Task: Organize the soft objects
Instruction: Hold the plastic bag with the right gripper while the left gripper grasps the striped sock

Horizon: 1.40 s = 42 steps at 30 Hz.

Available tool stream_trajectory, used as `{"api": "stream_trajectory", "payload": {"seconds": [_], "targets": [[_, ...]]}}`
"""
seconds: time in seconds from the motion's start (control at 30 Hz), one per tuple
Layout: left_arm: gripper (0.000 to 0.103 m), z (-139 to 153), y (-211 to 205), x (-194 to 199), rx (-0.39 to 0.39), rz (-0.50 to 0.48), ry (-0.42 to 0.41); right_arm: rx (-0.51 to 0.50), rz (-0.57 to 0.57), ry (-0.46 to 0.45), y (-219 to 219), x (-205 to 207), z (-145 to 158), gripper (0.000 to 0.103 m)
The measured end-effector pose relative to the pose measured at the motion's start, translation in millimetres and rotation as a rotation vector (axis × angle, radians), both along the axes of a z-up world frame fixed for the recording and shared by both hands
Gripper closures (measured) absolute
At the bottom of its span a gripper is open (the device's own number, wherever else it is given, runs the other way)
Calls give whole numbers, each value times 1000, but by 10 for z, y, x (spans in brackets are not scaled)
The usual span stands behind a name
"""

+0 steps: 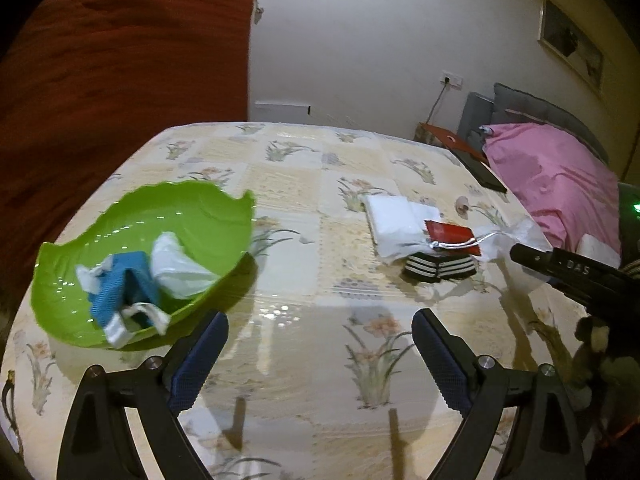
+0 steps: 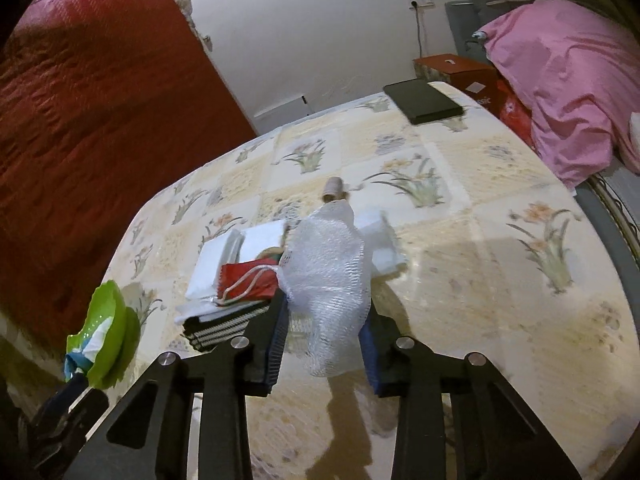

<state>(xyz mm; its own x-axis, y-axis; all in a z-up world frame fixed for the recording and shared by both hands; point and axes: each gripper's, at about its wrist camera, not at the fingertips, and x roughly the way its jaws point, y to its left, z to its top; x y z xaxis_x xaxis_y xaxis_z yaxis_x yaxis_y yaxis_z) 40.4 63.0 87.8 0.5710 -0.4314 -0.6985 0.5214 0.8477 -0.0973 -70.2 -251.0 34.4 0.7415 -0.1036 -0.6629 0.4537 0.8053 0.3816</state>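
A green bowl (image 1: 132,220) at the table's left holds a blue cloth (image 1: 116,296) and a crumpled white cloth (image 1: 176,268). My left gripper (image 1: 320,344) hovers open over bare tablecloth, just right of the bowl. A pile of soft things lies mid-table: folded white cloth (image 1: 394,216), a red pouch (image 1: 450,236) with a cord, and a black-and-white striped cloth (image 1: 440,268). My right gripper (image 2: 326,320) is shut on a white mesh foam sleeve (image 2: 332,272), held above the table beside the pile (image 2: 236,272). The bowl (image 2: 106,336) shows at the lower left of the right wrist view.
A floral plastic-covered tablecloth (image 1: 360,360) covers the table. A black flat case (image 2: 424,100) lies at the far edge, a small spool (image 2: 334,188) past the pile. A red bedspread (image 1: 120,80) is left, a pink pillow (image 1: 556,188) and grey headboard right.
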Motion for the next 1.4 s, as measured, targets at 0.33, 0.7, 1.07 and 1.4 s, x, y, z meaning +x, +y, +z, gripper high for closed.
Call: {"api": "stream_trajectory", "payload": {"seconds": [0.33, 0.7, 1.07, 1.4], "targets": [[7, -41, -479, 16, -6, -101, 36, 28, -30, -37, -125, -313, 48, 69], [7, -236, -897, 213, -28, -126, 143, 67, -58, -74, -238, -523, 63, 69], [3, -255, -1178, 246, -78, -147, 174, 84, -53, -87, -264, -576, 37, 69], [3, -419, -1344, 413, -42, -89, 189, 99, -54, -90, -279, -566, 0, 69]]}}
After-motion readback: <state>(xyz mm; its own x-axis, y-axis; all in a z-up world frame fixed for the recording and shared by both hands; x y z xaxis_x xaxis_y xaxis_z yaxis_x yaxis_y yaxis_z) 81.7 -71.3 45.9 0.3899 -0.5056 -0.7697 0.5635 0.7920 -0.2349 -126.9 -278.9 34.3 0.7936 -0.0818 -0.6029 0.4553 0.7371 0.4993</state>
